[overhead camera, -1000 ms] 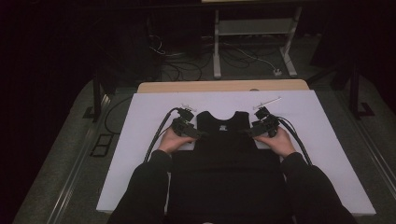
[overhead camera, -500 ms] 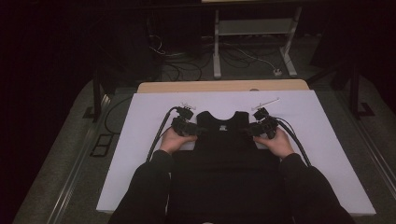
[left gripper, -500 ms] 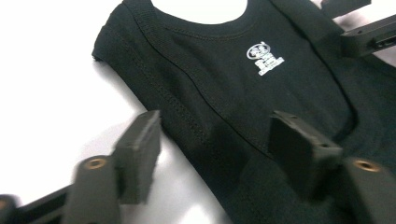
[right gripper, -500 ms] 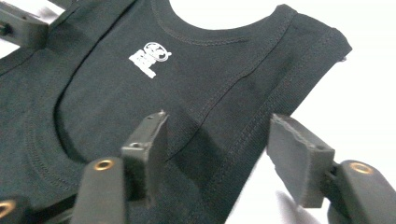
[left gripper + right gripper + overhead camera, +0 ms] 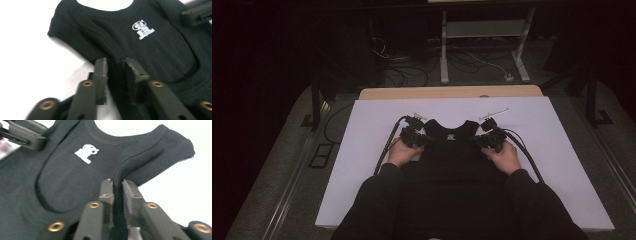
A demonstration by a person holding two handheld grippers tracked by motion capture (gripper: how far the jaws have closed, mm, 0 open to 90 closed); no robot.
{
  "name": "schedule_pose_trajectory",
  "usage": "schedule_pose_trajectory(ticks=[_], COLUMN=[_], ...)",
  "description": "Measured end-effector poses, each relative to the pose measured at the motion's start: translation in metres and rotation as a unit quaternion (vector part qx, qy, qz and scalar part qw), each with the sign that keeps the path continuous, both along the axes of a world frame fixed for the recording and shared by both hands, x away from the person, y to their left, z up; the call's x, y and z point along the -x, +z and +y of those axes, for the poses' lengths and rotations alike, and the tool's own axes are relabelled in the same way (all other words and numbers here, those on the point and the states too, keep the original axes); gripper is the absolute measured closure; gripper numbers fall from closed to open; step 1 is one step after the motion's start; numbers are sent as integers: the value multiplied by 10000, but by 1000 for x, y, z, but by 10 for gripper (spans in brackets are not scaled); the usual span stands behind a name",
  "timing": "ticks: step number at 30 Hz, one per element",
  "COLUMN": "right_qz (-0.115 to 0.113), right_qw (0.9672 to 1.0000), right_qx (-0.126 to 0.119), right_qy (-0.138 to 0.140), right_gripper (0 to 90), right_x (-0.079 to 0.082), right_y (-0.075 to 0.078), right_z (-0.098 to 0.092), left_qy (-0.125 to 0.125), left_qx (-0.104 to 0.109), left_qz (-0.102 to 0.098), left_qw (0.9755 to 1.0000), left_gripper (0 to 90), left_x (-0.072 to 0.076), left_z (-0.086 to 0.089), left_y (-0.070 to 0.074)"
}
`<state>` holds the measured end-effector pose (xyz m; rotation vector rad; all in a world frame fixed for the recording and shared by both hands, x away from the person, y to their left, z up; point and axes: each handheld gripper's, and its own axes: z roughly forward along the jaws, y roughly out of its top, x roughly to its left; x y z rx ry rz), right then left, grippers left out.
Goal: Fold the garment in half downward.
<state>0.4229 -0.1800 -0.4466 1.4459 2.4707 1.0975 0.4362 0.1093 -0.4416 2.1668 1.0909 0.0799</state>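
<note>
2 tongs [image 5: 113, 72] [image 5: 117, 192] just closed, pinching vest [image 5: 452, 150].

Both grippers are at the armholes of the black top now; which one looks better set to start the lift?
Probably the right gripper: its jaws, just closing, pinch the armhole seam of the black top tightly. The left gripper, also just closing, has cloth between its jaws but with a wider gap, so its hold looks looser.

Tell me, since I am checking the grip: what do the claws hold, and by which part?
Both hold the black tank top: the left claw pinches its armhole edge below one shoulder strap, the right claw the opposite armhole edge. Their jaws have just been closing.
</note>
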Motion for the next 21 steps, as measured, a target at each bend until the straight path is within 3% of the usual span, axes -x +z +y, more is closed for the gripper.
schedule_pose_trajectory(ticks=[2,4,8,11,17,21], right_qz=[49,136,133,49,-51,-104], right_qw=[9999,9997,9995,9994,9991,9986], right_qx=[-98,-174,-273,-327,-425,-515], right_qy=[-39,-60,-74,-39,77,78], right_gripper=[827,834,838,839,839,838], right_x=[1,1,6,14,25,31], right_y=[0,0,6,11,20,25], right_z=[-1,-4,-8,-10,-13,-15], left_qy=[19,-13,35,22,-129,-95], left_qx=[211,276,326,483,501,646], left_qz=[94,-36,-357,-349,-431,-520], left_qw=[9997,9996,9988,9982,9977,9965], left_gripper=[806,832,841,842,841,841], left_x=[1,4,15,20,26,30], left_z=[3,4,6,8,12,14], left_y=[-3,-5,-6,-4,8,16])
